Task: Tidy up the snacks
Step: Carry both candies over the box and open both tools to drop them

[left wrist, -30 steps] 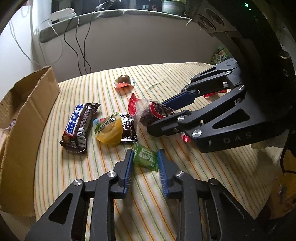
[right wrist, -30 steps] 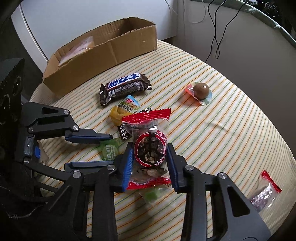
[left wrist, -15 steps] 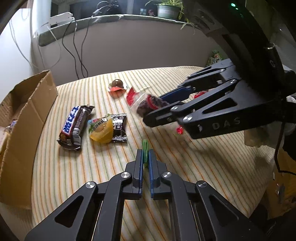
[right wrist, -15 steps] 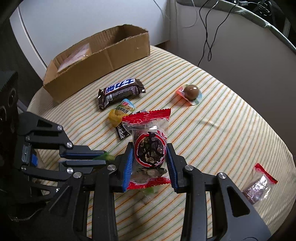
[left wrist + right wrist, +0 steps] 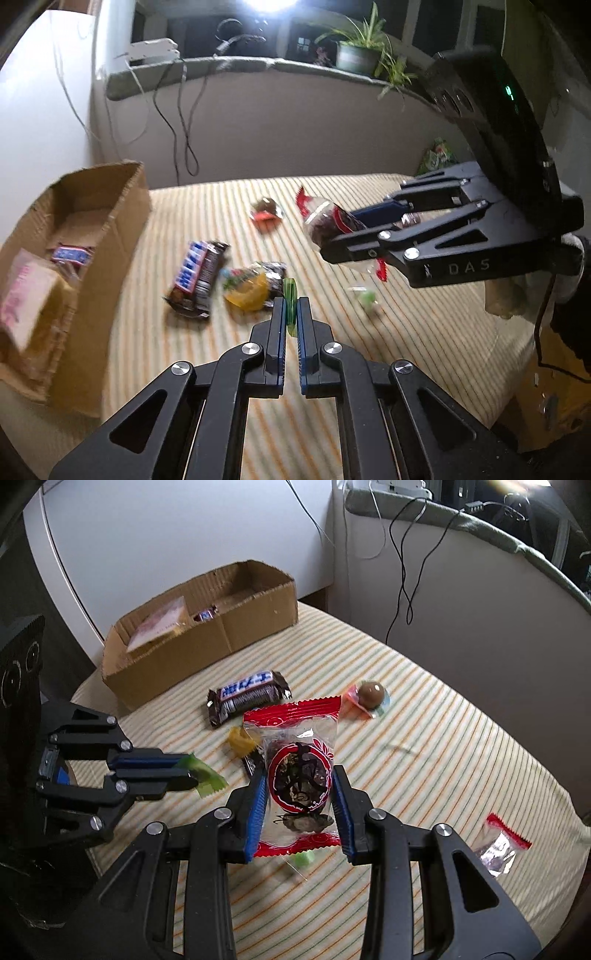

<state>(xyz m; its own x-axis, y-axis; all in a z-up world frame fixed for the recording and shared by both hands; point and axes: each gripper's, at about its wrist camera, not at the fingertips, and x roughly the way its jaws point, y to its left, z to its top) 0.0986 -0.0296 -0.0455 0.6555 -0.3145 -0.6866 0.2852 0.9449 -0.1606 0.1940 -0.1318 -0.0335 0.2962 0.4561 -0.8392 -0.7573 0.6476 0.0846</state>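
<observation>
My left gripper point(image 5: 290, 308) is shut on a small green candy packet point(image 5: 290, 295) and holds it above the striped table; it also shows in the right wrist view point(image 5: 205, 775). My right gripper point(image 5: 299, 786) is shut on a red-edged clear packet of dark dried fruit point(image 5: 297, 768), lifted above the table; it also shows in the left wrist view point(image 5: 327, 225). A cardboard box point(image 5: 207, 638) with snacks inside stands at the far left of the table point(image 5: 74, 236).
On the striped cloth point(image 5: 443, 738) lie a chocolate bar point(image 5: 245, 696), a yellow jelly cup point(image 5: 240, 740) on a dark packet, a brown jelly cup point(image 5: 371, 696), a small green candy point(image 5: 364, 295) and a clear red-edged packet point(image 5: 502, 843). Cables hang down the wall behind.
Both grippers have risen from the table with their packets and the view has swung toward the cardboard box, whose inside now shows.
</observation>
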